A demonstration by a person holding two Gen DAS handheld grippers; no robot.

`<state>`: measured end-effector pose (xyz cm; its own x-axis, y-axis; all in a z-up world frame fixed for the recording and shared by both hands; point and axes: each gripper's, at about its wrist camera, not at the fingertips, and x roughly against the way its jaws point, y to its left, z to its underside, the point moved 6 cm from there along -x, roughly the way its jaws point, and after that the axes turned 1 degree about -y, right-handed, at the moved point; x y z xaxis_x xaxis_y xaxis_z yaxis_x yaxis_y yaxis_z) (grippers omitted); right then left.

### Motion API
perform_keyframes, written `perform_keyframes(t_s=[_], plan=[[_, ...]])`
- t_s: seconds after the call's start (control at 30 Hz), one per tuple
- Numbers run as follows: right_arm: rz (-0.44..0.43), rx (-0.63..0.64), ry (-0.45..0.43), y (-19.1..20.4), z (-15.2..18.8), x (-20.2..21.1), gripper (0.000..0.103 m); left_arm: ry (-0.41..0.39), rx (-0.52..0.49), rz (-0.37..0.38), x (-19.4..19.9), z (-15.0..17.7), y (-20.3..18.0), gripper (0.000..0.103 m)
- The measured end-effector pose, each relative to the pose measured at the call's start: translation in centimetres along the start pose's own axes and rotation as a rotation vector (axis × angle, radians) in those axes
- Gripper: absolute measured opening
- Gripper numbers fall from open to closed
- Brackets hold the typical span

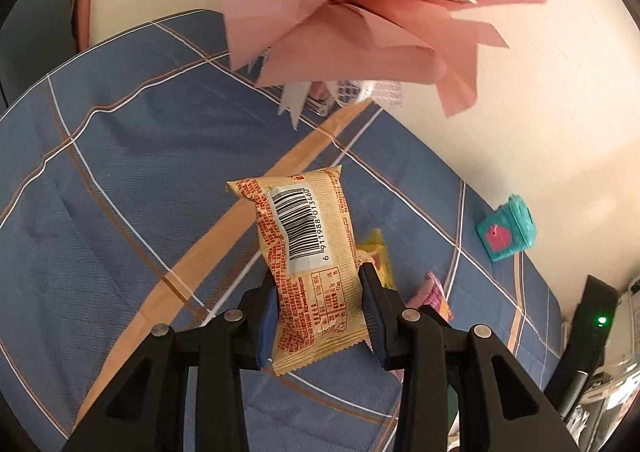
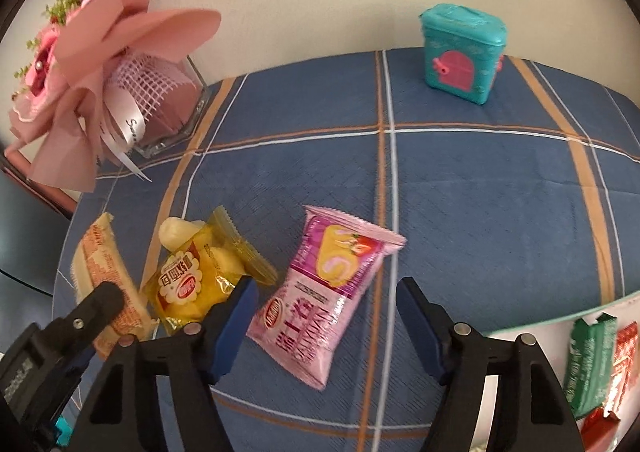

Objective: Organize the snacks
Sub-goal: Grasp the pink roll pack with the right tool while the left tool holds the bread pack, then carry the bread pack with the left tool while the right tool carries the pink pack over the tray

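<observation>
Above blue cloth point(image 1: 120, 179), left jaws clamp beige snack point(image 1: 308, 252); right jaws gape.

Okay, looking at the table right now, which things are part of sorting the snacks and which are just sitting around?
Part of the job:
tan snack pack, held in the left claw
yellow snack pack
pink cake roll pack, in front of the open right claw
white bin holding green and red packs

Just lying about:
pink bouquet
teal box
</observation>
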<state>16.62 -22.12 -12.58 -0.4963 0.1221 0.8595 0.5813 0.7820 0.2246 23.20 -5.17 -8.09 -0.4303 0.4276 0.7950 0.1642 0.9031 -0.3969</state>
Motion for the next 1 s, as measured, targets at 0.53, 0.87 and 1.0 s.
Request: perform_keyframes(t_s=[0.53, 0.87, 1.0], plan=[[0.025, 0.002, 0.048, -0.9, 0.7, -1.2, 0.040, 0.021, -0.004, 0.001, 0.3, 0.2, -0.1, 0.039], [0.004, 0.003, 0.054, -2.2, 3.2, 1.7, 0.038, 0.033, -0.011, 0.013, 2.1, 1.0, -1.9, 0.039], [-0.016, -0.002, 0.029, -2.5, 3.8, 4.3, 0.037, 0.028, -0.031, 0.028, 3.5, 2.1, -3.6, 0.039]])
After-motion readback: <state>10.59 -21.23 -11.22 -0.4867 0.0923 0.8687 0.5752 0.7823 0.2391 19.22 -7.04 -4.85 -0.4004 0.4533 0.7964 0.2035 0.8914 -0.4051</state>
